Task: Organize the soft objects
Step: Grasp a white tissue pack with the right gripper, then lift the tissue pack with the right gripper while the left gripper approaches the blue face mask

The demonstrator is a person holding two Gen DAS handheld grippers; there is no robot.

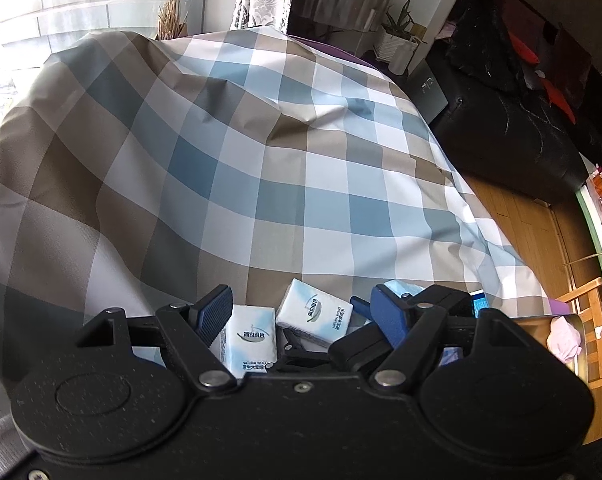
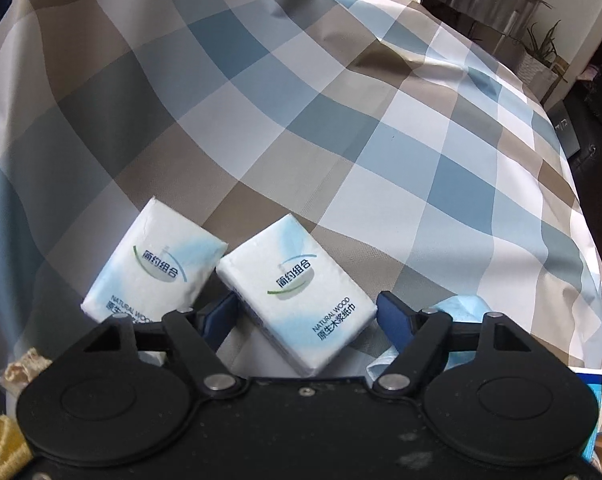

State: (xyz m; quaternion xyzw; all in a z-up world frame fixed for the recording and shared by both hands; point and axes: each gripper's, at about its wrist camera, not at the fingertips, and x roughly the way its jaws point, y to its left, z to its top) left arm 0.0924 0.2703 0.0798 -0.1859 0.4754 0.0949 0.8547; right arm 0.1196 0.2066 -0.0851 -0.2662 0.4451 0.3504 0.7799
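Note:
Two white-and-blue tissue packs lie on the checked bedspread [image 2: 301, 120]. One tissue pack [image 2: 297, 300] lies tilted between the fingers of my right gripper [image 2: 307, 312]. The jaws stand open and close beside its edges without squeezing it. The second tissue pack [image 2: 153, 264] lies just left of that gripper, outside its fingers. In the left wrist view my left gripper [image 1: 301, 314] is open, with both packs [image 1: 249, 340] [image 1: 313, 312] and parts of the right gripper below the gap. A crumpled light-blue cloth [image 2: 461, 308] lies beside the right finger.
A yellow spongy item [image 2: 1, 448] and a beige one [image 2: 21, 368] lie at the bed's near left. A blue-white box [image 2: 593, 392] sits at the near right. Past the bed's right edge are wooden floor [image 1: 521, 220], a black sofa [image 1: 513, 136] and a wooden chair [image 1: 589, 320].

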